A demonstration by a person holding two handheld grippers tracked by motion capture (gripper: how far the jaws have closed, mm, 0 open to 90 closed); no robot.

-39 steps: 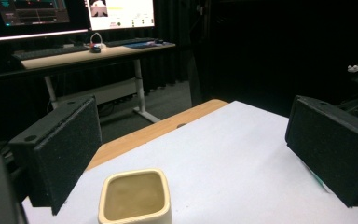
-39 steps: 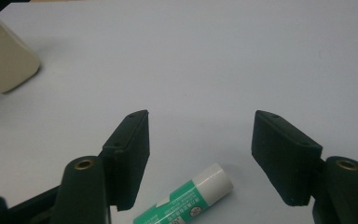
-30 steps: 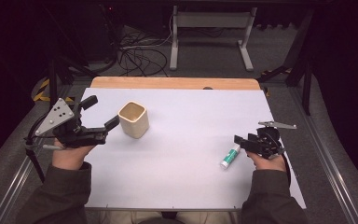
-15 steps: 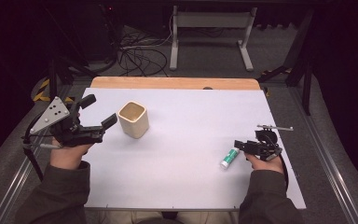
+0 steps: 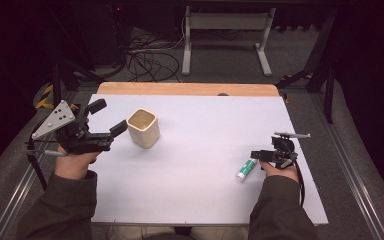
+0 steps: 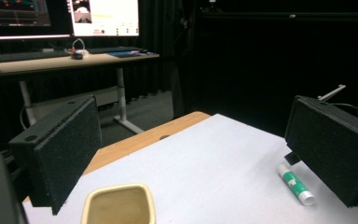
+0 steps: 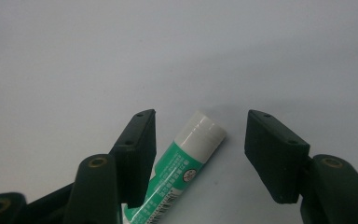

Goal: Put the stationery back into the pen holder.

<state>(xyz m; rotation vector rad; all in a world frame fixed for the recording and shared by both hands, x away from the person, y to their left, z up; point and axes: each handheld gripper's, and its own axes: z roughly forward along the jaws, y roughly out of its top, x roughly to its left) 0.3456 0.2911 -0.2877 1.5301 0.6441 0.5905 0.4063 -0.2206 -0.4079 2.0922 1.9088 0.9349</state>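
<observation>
Comparing w/ the high view a second ago: the right gripper [image 5: 258,154] has been drawn slightly back toward the table's near right edge, and the glue stick [image 5: 246,169] lies much as it did, white cap toward the person. Left gripper [image 5: 111,119] has been shifted a little outward to the left, now just clear of the cup [image 5: 143,128], which has not moved.

Right gripper [image 7: 199,154]: jaws are held apart, approx. wider than the stick's body. Glue stick [image 7: 179,170] (green label, white cap) is seen lying slantwise in the gap, cap pointing away from the camera; its left side is overlapped by the left jaw, whether touched cannot be told. A clear gap is left to the right jaw. Nothing is gripped; the stick rests on the white table [image 7: 121,56].

Left gripper [image 6: 191,149]: jaws are spread wide, nothing held betw. them. Cup [image 6: 120,205] is seen low at the frame bottom, near the left jaw but not touched. Glue stick [image 6: 296,185] is seen farther off, by the right jaw's edge, on the table [image 6: 205,158]
</observation>
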